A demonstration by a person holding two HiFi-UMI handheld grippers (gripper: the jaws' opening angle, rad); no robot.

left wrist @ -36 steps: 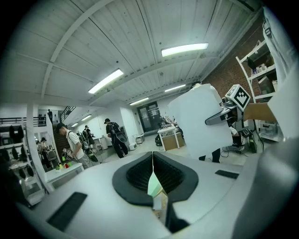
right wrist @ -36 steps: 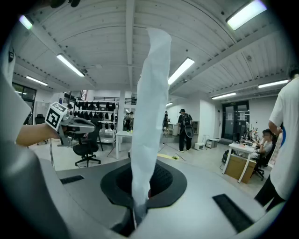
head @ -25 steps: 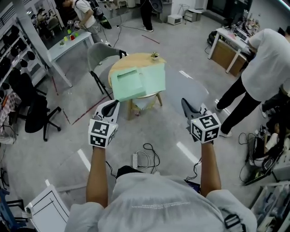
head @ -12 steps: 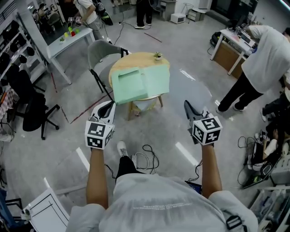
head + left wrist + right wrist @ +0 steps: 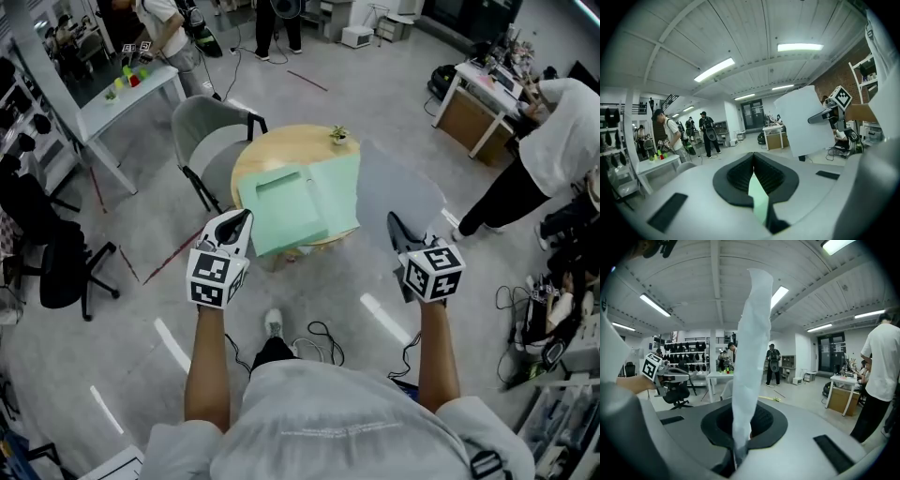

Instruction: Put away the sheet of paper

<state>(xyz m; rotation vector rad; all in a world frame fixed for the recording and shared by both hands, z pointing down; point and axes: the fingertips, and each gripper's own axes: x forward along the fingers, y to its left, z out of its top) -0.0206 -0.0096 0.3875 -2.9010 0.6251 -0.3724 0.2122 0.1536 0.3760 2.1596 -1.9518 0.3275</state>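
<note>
The right gripper (image 5: 395,223) has its jaws clenched on the sheet (image 5: 398,187), upright at one o'clock. The left gripper (image 5: 241,218) pinches the folder (image 5: 300,202) on the worktop (image 5: 258,159) at twelve, probably to open it.

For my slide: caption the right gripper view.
Right gripper, jaws shut on a white sheet of paper that stands upright before the camera.
</note>
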